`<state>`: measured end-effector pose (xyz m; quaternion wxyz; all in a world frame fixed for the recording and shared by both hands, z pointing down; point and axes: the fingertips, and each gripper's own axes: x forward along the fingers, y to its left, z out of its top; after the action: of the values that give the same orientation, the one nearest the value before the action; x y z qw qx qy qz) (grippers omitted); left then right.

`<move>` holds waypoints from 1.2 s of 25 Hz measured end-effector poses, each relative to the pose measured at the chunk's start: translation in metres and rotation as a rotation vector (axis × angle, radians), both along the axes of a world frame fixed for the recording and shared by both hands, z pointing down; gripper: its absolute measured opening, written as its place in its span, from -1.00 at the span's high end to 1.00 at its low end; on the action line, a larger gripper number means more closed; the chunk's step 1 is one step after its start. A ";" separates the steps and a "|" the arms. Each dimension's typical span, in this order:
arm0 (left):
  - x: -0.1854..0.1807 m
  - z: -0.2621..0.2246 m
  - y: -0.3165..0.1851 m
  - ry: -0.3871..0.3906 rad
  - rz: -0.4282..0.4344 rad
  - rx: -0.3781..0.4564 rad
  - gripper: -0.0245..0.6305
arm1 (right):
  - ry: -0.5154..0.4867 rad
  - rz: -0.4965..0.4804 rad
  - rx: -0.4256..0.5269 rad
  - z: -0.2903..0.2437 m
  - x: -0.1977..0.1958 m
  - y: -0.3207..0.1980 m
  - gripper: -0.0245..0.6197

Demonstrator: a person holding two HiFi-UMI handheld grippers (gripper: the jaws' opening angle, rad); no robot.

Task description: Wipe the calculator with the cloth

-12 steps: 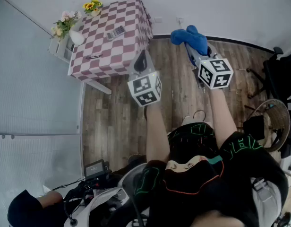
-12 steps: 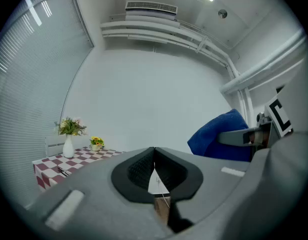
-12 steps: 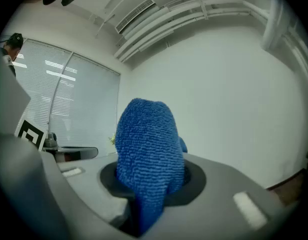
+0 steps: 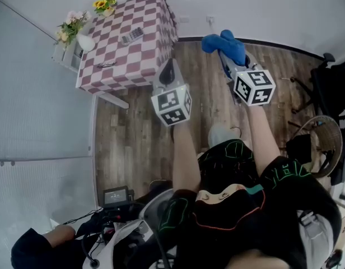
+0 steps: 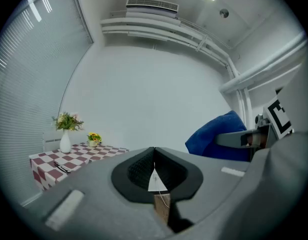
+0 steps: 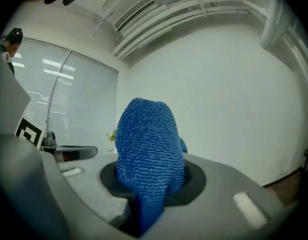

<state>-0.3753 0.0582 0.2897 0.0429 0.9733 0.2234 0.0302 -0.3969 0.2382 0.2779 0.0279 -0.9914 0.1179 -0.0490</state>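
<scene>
Grips the blue cloth (image 4: pixel 224 45) in the right gripper (image 4: pixel 233 66), top centre; holds the left gripper (image 4: pixel 168 70) pinched closed, empty; has the calculator (image 4: pixel 132 36) lying on the checkered table (image 4: pixel 151 54), upper left

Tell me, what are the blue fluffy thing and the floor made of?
The blue cloth looks like soft terry or microfibre, since tiny fuzzy loops cover it. The floor looks like matte wood planks, maybe wood-look laminate, with brown grain and long board seams.

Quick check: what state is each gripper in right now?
Left gripper: closed, holding nothing.
Right gripper: closed on the blue cloth.
</scene>
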 end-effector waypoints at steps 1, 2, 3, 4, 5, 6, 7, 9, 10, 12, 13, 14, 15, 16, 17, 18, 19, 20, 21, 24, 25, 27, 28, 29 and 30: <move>0.000 0.006 0.002 -0.011 0.004 0.004 0.89 | -0.019 0.005 0.001 0.007 0.001 0.003 0.60; 0.000 0.013 0.004 -0.026 0.005 0.008 0.89 | -0.041 0.010 0.002 0.015 0.004 0.005 0.60; 0.000 0.021 0.002 -0.043 0.001 0.009 0.89 | -0.061 0.009 0.002 0.022 0.007 0.005 0.60; 0.003 0.028 -0.001 -0.058 -0.009 0.009 0.89 | -0.075 0.002 0.000 0.028 0.012 0.003 0.60; 0.007 0.034 -0.006 -0.072 -0.022 0.009 0.89 | -0.085 -0.012 0.000 0.033 0.019 -0.003 0.60; 0.012 0.040 -0.013 -0.085 -0.037 0.009 0.89 | -0.092 -0.028 0.001 0.037 0.027 -0.009 0.60; 0.018 0.044 -0.019 -0.096 -0.053 0.010 0.89 | -0.097 -0.045 0.004 0.040 0.035 -0.016 0.60; 0.031 0.051 -0.031 -0.116 -0.085 0.008 0.89 | -0.109 -0.076 0.007 0.046 0.053 -0.027 0.60; 0.039 0.055 -0.035 -0.125 -0.100 0.007 0.89 | -0.115 -0.090 0.007 0.049 0.063 -0.031 0.60; 0.057 0.062 -0.039 -0.137 -0.124 0.006 0.89 | -0.124 -0.114 0.012 0.056 0.085 -0.036 0.60; 0.067 0.068 -0.038 -0.144 -0.132 0.008 0.89 | -0.129 -0.124 0.017 0.060 0.098 -0.038 0.60; 0.077 0.074 -0.036 -0.156 -0.137 0.011 0.89 | -0.136 -0.135 0.024 0.065 0.109 -0.039 0.60; 0.087 0.081 -0.033 -0.171 -0.139 0.016 0.89 | -0.144 -0.146 0.032 0.071 0.121 -0.041 0.60; 0.099 0.087 -0.029 -0.185 -0.136 0.024 0.89 | -0.152 -0.158 0.042 0.076 0.133 -0.042 0.60; 0.112 0.091 -0.024 -0.192 -0.130 0.034 0.89 | -0.158 -0.168 0.052 0.081 0.147 -0.041 0.60; 0.128 0.093 -0.017 -0.196 -0.123 0.044 0.89 | -0.165 -0.173 0.063 0.085 0.162 -0.037 0.60; 0.142 0.094 -0.010 -0.198 -0.116 0.051 0.89 | -0.173 -0.170 0.077 0.088 0.176 -0.030 0.60; 0.157 0.093 -0.003 -0.199 -0.113 0.053 0.89 | -0.179 -0.164 0.090 0.089 0.189 -0.022 0.60; 0.173 0.091 0.003 -0.197 -0.112 0.051 0.89 | -0.179 -0.160 0.099 0.088 0.203 -0.013 0.60; 0.221 0.082 0.024 -0.189 -0.103 0.047 0.89 | -0.170 -0.155 0.109 0.080 0.247 0.010 0.60; 0.235 0.081 0.032 -0.189 -0.098 0.048 0.89 | -0.170 -0.150 0.108 0.079 0.261 0.019 0.60; 0.261 0.074 0.050 -0.182 -0.083 0.052 0.89 | -0.167 -0.128 0.112 0.073 0.286 0.041 0.60; 0.272 0.068 0.060 -0.171 -0.073 0.053 0.89 | -0.158 -0.115 0.120 0.068 0.297 0.052 0.60; 0.284 0.061 0.068 -0.154 -0.065 0.052 0.89 | -0.145 -0.105 0.128 0.061 0.308 0.062 0.60; 0.295 0.053 0.075 -0.135 -0.059 0.050 0.89 | -0.128 -0.100 0.134 0.053 0.318 0.070 0.60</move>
<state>-0.0808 0.1332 0.3423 0.0343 0.9760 0.1901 0.1000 -0.0784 0.3086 0.3307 0.0990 -0.9751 0.1681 -0.1058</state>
